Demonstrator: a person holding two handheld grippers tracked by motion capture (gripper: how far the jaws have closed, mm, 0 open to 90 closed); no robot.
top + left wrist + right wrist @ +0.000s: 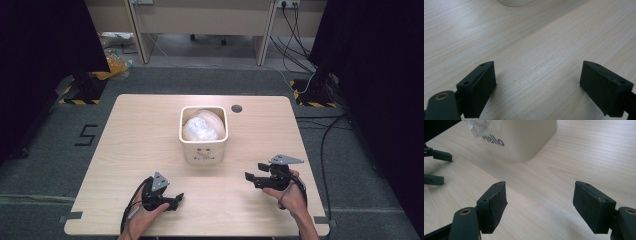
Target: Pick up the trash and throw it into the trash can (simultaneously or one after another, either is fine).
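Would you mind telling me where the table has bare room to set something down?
The table is bare left and right of the bin, and between the left gripper and right gripper. Only the bin's middle spot is taken.

The high view looks forward and down on the whole table (125, 145) from above its near edge. The 2 gripper views sit low and close over the tabletop, both facing the cream bin (524, 140) at the table's middle.
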